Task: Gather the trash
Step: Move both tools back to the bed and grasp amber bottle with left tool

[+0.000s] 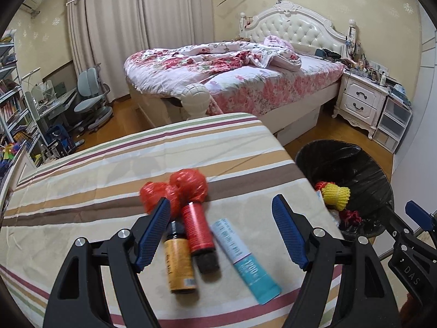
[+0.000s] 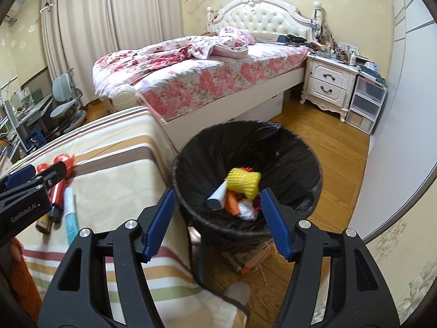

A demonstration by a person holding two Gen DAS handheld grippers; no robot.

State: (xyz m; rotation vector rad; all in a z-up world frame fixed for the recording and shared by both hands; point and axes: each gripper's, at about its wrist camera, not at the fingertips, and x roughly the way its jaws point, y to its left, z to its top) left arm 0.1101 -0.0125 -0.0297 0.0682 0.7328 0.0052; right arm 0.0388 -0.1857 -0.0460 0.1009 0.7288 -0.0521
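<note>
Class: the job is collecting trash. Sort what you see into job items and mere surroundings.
Job items: red mesh netting, red tube, amber bottle, blue tube, lined bin, left gripper, right gripper.

Surroundings: bed, nightstand, desk chair, bookshelf.

The left hand-held gripper (image 1: 222,229) is held low over the striped worktop (image 1: 82,180), toward its right edge, with its blue-padded fingers (image 1: 151,235) spread wide and nothing between them. The right hand-held gripper (image 2: 217,222) is out past that right edge, angled downward, its blue fingers (image 2: 275,222) likewise spread wide and empty. In the right wrist view the left hand-held gripper's black body enters from the left side, so the two sit side by side, near each other but apart.
</note>
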